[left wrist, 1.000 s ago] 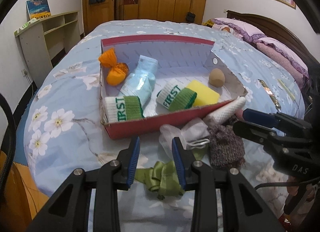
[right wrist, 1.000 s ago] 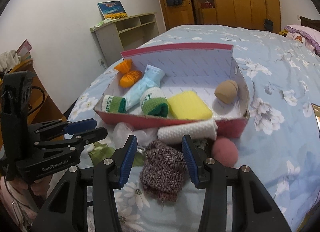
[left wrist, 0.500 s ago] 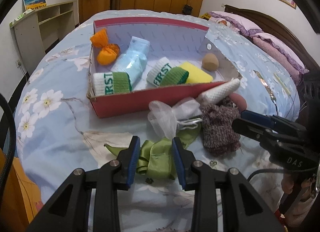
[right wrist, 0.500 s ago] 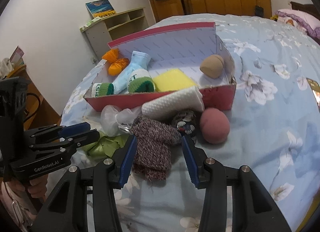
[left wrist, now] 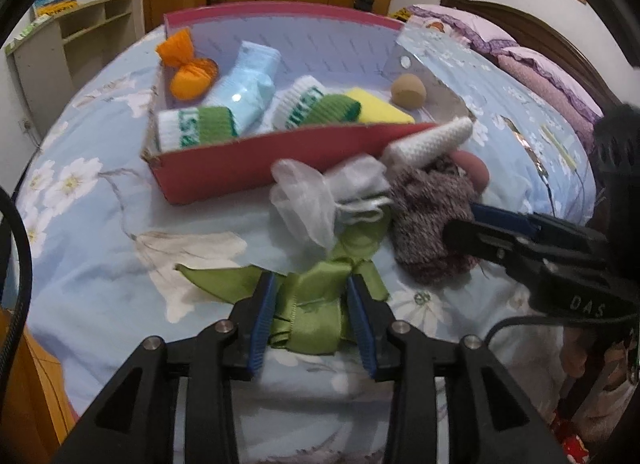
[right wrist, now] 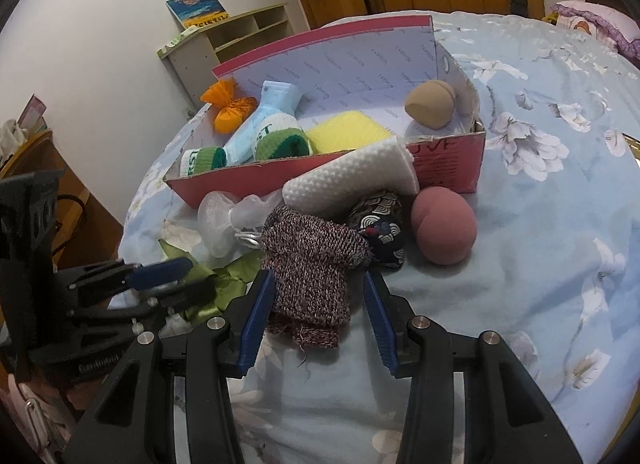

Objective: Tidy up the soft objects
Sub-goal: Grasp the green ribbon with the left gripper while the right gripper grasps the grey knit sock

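Note:
A green satin ribbon bow (left wrist: 316, 312) lies on the flowered bedspread between the blue pads of my left gripper (left wrist: 310, 280). Its jaws are opening and do not squeeze the bow. In the right wrist view my right gripper (right wrist: 317, 276) stands open astride a maroon knit sock (right wrist: 312, 264), with a gap at the right pad. Behind them stands a red box (left wrist: 224, 167) holding an orange pouch (left wrist: 188, 71), a light blue sock (left wrist: 248, 83), two green-and-white socks, a yellow sponge (right wrist: 348, 131) and a tan ball (right wrist: 430, 103).
Against the box front lie a sheer white pouch (left wrist: 304, 199), a white rolled cloth (right wrist: 348, 179), a dark patterned pouch (right wrist: 380, 223) and a pink ball (right wrist: 444, 223). A shelf unit (right wrist: 240, 35) stands by the far left wall. Pillows (left wrist: 540, 71) lie on the right.
Both grippers have come down toward the bed. The left one now straddles the green bow with its jaws wider. The right one now straddles the knit sock's near end.

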{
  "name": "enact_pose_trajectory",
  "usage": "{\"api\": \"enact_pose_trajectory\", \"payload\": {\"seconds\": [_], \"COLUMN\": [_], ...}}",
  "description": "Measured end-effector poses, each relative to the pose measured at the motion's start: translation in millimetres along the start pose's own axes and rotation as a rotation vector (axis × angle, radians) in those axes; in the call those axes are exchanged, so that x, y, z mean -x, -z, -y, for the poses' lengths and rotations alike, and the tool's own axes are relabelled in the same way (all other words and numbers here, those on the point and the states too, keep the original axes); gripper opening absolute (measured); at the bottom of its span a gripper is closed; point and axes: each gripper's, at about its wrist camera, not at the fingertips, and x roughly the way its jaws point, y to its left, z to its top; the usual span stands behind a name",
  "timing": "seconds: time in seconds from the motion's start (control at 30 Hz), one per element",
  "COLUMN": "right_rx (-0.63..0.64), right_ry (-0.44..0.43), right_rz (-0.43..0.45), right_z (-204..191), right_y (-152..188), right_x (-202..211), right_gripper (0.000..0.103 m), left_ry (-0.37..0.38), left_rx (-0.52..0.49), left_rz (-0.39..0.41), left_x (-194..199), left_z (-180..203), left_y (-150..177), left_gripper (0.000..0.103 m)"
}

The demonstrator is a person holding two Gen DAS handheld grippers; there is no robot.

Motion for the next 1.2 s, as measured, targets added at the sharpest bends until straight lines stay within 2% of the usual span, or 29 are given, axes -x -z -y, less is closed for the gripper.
{"api": "enact_pose_trajectory", "payload": {"seconds": [0.3,0.57,0.77,0.9,0.93,0.97,1.2], "right_rx": [-0.015,-0.023,0.008,0.008,0.005,0.004,0.047], "right_ry": [-0.013,-0.023,-0.004,-0.014,-0.025,-0.038,-0.031], "right_rz": [-0.013,-0.024,-0.032,-0.025,-0.021,-0.019,0.024], "right_z": [0.4,-1.7,-5.7,-6.1,-5.8,-4.8,-11.6], "right_y": [-0.9,-1.6,-0.1,1.7,2.2,2.8,6.4], "right_x": [-10.1,-20.5,-26.3,-25.8,-25.1,-23.8,-11.8], "right_gripper": [0.048,0.048,0.048,0.048,0.044,0.039,0.028], "left_ry": [-0.004,0.036,0.038,0.045,0.048,0.052,0.067], "left_rx": [-0.050,0.014,0.014,0.026,0.030,0.031,0.020], "left_rz": [-0.009,-0.023,-0.013,-0.007,-0.006,-0.004,0.017], "left_x": [-6.5,-10.4,-9.0,-6.0,-4.9,-3.1,8.7], "left_z": [13.2,1.9,1.0,-2.4,-2.9,-3.2,0.1], "left_y": [7.2,4.6,6.2,6.3,6.3,6.6,7.2], "left_gripper": [0.040,0.040,0.039,0.026,0.023,0.022,0.015]}}
